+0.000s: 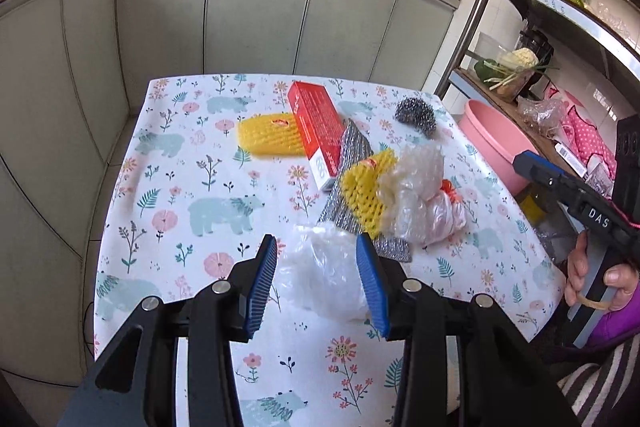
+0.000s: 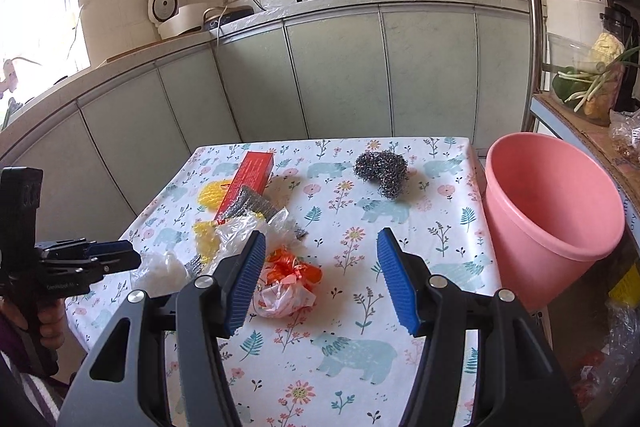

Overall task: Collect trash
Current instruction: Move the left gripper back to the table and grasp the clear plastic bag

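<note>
Trash lies on a table with a floral cloth (image 1: 192,163). A crumpled white plastic bag (image 1: 320,275) sits between the blue pads of my left gripper (image 1: 318,247), which is open; I see no squeeze on the bag. My right gripper (image 2: 322,239) is open over an orange-and-white plastic bag (image 2: 288,287), which lies near its left pad. In the right wrist view the left gripper (image 2: 128,255) hangs beside the white bag (image 2: 160,269). In the left wrist view the right gripper (image 1: 528,163) reaches in from the right. A pink bin (image 2: 552,211) stands off the table's right edge.
Further back lie a red box (image 1: 316,123), two yellow foam nets (image 1: 268,137), bubble wrap (image 1: 416,183), a silver scouring cloth (image 1: 348,147) and a steel scourer (image 2: 382,173). Grey-green cabinets run behind the table. A metal shelf rack (image 1: 476,11) stands at the right.
</note>
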{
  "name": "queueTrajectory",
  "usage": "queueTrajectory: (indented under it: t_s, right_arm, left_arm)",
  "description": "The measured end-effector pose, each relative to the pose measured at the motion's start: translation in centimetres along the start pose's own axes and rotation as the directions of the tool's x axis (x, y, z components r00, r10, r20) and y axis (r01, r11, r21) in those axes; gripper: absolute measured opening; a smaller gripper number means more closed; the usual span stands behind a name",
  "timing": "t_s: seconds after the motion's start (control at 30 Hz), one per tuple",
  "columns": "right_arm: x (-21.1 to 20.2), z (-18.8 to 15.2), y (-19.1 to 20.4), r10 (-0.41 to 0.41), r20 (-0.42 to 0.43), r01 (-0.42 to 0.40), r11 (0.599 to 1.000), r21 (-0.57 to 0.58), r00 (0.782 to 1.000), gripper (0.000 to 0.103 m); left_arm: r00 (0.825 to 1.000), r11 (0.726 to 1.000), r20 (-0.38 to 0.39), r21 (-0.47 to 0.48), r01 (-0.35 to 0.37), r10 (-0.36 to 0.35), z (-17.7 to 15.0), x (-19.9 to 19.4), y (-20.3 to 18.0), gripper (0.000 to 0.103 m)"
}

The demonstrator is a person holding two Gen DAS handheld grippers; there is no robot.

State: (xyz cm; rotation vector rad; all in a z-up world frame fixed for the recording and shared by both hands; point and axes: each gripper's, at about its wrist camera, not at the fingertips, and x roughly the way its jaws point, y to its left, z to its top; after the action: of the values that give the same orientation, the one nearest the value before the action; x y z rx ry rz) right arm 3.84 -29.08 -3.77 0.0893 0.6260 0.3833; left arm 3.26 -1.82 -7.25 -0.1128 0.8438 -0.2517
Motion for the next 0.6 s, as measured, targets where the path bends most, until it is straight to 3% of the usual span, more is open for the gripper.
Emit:
queueTrajectory:
  t_s: [0.17,0.6]
  right_arm:
    - [0.6,-0.1,0.0,0.008,-0.021,-0.008,1.000,0.003,1.000,0.059]
    - [1.6,-0.7,0.5,0.021,-0.056,-0.021,1.000,-0.004,0.998,0.059]
  left_arm:
    - [0.999,0.998,-0.024,0.049,-0.036,0.037,-1.2,1.2,-0.5,0.042]
    - [1.000,1.000,-0.022,0.005,0.015,-0.015,-1.6,1.9,-0.1,0.047]
